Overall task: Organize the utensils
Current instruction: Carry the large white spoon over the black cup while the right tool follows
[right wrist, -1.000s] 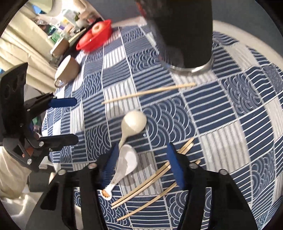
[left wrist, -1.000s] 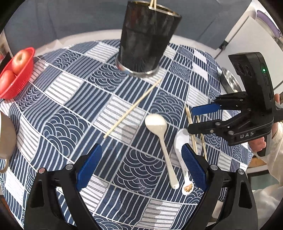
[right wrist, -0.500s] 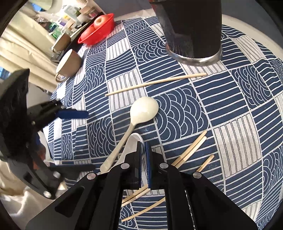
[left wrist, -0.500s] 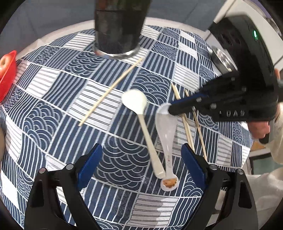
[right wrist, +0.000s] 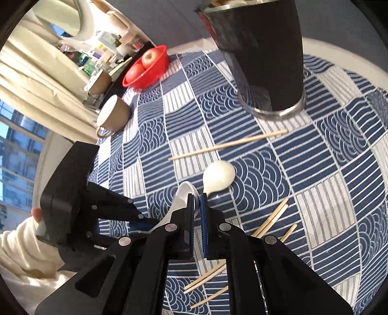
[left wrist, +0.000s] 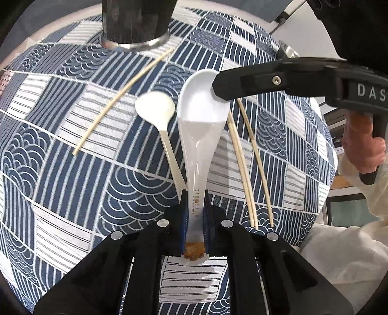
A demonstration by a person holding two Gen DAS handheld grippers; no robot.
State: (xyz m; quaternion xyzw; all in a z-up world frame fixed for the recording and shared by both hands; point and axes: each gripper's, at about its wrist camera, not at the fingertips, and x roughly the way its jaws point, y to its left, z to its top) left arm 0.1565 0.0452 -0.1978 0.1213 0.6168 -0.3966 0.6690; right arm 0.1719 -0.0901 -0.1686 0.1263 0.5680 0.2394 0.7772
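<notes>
1. Left wrist view, starting at 9 o'clock: one loose chopstick lies diagonally on the patterned surface, well apart from everything but the black holder up at 12 o'clock. Not put away yet.
2. Next over, the small white spoon lies flat, its handle running right alongside the bigger one. Also not yet sorted.
3. Dead center: the left tool is clamped narrow on the handle of the ceramic soup spoon. The right tool is nearly closed at the bowl rim of that same spoon, around 1 o'clock in this view; whether it truly pinches the rim, I can't tell.
4. Toward 3 o'clock, three more chopsticks lie close together on the cloth.
5. Progress guess: early-ish. The right wrist view shows something sticking out of the holder's top, so maybe a few went in, but one soup spoon is only just grabbed, and four chopsticks plus the small spoon are left.
</notes>
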